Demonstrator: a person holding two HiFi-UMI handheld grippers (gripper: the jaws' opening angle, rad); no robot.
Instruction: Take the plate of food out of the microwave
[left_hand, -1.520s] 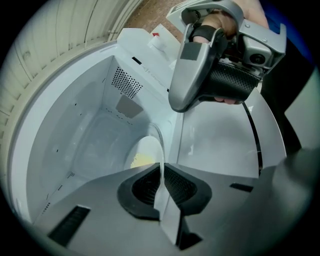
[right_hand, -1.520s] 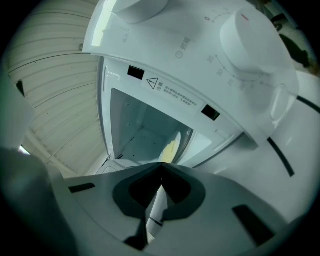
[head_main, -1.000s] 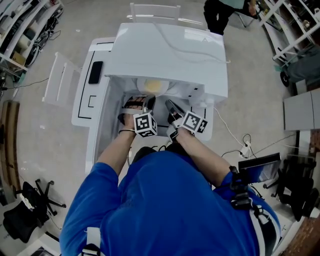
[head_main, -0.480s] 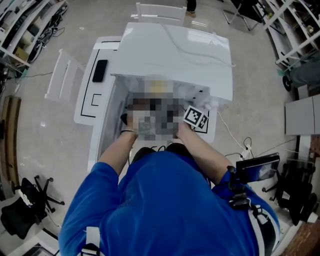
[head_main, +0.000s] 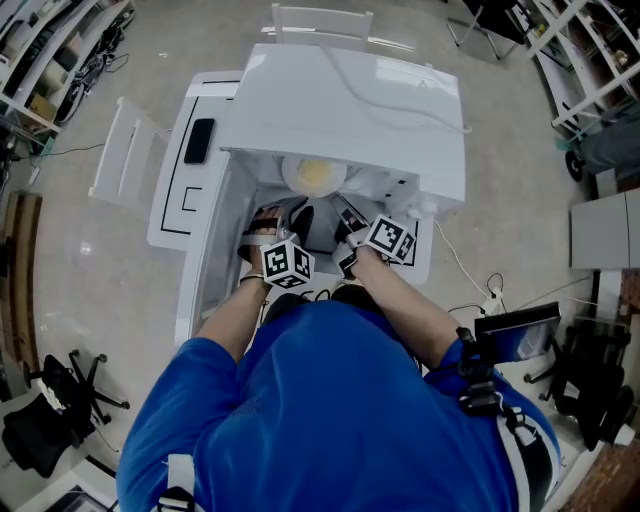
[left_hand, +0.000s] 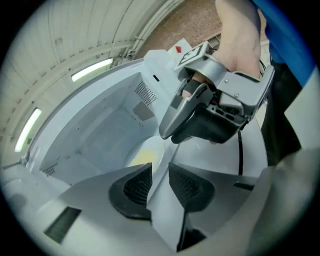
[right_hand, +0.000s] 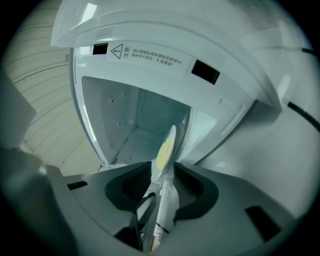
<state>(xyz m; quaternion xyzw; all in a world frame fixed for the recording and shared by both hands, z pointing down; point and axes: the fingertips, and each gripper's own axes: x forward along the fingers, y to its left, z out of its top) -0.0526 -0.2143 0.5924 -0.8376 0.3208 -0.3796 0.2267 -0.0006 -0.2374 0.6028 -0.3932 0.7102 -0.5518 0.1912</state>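
**Item.** Plate w/ yellow food sits at the mouth of the microwave, partly under the front edge of its top and not yet clear of the cavity. Door stands open at microwave's left.

**Left gripper**: reaches into microwave's mouth. Jaws narrow. A white edge fills the gap between its pads; read as the plate's rim, gripped.

**Right gripper**: also at the mouth, just beside the left one. Jaws wide, and they have just been opening. Plate's rim runs between its pads w/ a gap on each side, so no grip there.

**Hazards (judgement):**
1. Single-sided hold. If the pull out of the microwave starts now, only the left pads carry the plate. The far side can sag, the plate can pivot in the pads, and the food can slide off inside the cavity or onto its sill.
2. Thin, smooth rim. A shallow bite can slip under load; the right jaws need to close squarely on the rim first.
3. Misclosure. If the right gripper shifts before closing, a pad can nudge the rim sideways and twist it in the left grip.
4. Crowding. Both grippers work close together at the mouth, so they can knock each other or the cavity's edge on withdrawal.
5. Uneven pull. Hands moving at different rates can tip the plate.
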